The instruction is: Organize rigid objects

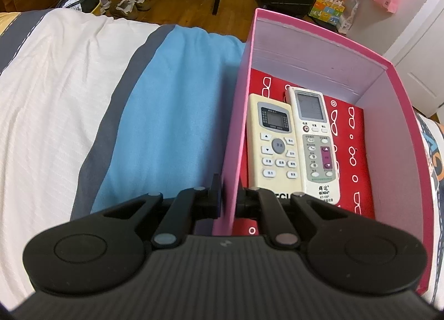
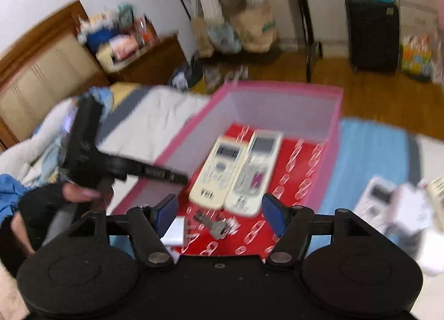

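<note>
Two remotes (image 1: pixel 294 145) side by side in pink box (image 1: pixel 319 53) on bed (image 1: pixel 69 84). Left tool (image 1: pixel 229 195) clamped on near-left wall, steadying box. Right tool (image 2: pixel 219 209) wide, empty, above keys (image 2: pixel 217 227); further remotes (image 2: pixel 388 203) right, unsorted.

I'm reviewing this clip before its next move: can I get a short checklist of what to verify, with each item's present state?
1. Left tool shut on the pink box's side wall, steadying it: ok.
2. Right tool open, nothing between its fingers: ok.
3. Two remotes, cream and white, lying flat side by side in the box: ok.
4. Free floor space left in the box beside them: ok.
5. Keys lying in the box near its front: ok.
6. Items still outside, on the bedding to the right: cannot tell what they are, the view is blurred.
</note>
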Tool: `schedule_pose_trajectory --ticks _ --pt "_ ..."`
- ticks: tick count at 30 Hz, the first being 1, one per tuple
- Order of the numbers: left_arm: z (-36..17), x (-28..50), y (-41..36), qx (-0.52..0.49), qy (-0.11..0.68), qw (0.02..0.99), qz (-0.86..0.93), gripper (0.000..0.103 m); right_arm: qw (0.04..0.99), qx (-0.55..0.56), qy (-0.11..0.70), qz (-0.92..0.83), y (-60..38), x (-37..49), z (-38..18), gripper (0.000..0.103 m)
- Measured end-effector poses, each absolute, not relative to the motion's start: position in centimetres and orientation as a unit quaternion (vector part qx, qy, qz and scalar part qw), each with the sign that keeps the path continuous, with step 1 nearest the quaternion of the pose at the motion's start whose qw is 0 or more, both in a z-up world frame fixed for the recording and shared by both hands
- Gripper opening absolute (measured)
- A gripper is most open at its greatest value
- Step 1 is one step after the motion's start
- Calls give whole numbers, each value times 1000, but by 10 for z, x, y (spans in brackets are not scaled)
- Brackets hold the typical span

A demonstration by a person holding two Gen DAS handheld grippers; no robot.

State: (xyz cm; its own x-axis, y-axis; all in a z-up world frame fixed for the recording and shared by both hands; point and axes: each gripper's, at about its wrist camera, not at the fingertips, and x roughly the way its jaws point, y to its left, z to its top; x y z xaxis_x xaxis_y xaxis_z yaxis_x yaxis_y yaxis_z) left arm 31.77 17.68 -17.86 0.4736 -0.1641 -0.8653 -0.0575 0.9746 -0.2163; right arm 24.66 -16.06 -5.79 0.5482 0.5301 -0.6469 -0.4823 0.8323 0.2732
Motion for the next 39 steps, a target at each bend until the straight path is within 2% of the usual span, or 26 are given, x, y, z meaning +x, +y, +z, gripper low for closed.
schedule_pose_trajectory --ticks 3,7,9,14,17,27,32,34,35,39 --pt "-179 320 177 -112 515 850 -29 7 907 -13 330 261 -188 241 -37 71" --pt "-180 320 177 -112 515 849 -27 7 908 -12 362 211 -226 260 -38 71" --pt "-180 319 176 -111 515 849 -26 7 899 20 395 190 -244 271 -49 71" --pt "-181 319 177 -112 517 848 -25 7 840 177 489 155 -274 296 -109 71" --pt "-182 319 177 -112 517 848 -25 7 823 197 515 136 -272 301 -138 71" --pt "-186 319 182 -133 515 846 -23 7 836 160 520 72 -240 309 -190 69" --pt "-186 319 182 -130 514 848 -21 7 856 109 497 93 -224 314 -196 78" --pt "-186 319 182 -133 513 848 -19 7 857 41 505 97 -211 315 -195 69" --pt "-186 319 181 -133 513 848 -18 7 855 19 508 103 -207 314 -192 69" --pt "-185 319 179 -129 512 849 -17 7 814 26 565 134 -212 307 -184 67"
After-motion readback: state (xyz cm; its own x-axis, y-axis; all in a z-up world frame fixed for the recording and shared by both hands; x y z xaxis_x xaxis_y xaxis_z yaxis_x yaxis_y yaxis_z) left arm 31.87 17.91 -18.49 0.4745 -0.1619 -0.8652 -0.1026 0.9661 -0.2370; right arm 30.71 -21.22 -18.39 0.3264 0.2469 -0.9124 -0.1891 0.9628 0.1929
